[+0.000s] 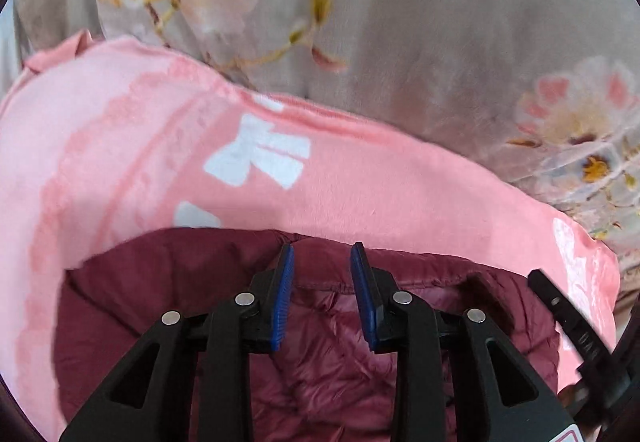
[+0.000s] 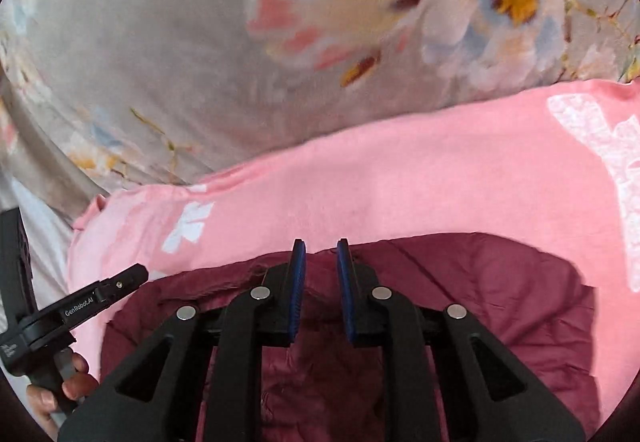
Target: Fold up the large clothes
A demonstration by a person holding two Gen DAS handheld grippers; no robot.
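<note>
Blue-padded jaws of the left gripper (image 1: 322,254) stood apart with nothing between them, hanging above the far hem of a maroon puffer jacket (image 1: 328,354); the right gripper (image 2: 321,248) showed a narrower gap, likewise empty, above the same edge further along. No pad pressed on cloth in either view. The jacket lay bunched in a rounded heap directly under both tools, its quilted shell glossy and creased, a stitched seam running across just beyond the fingertips. It rested on a pink blanket (image 1: 360,178) printed with white shapes, and that in turn lay over a grey floral bedsheet (image 1: 420,22) which filled the far part of both pictures. In the right wrist view the other gripper's black finger reached in from the left, with a person's hand (image 2: 72,382) wrapped round its handle. Judging by the look of it, the jacket would be light, soft and springy, and its slick fabric would tend to slide through a shallow pinch and puff back open after a fold. The firmer stitched hem or a seam line seemed the best place to take hold, biting deep enough to catch both layers, with the two grips set well apart along one edge so the panel could be drawn over evenly.
</note>
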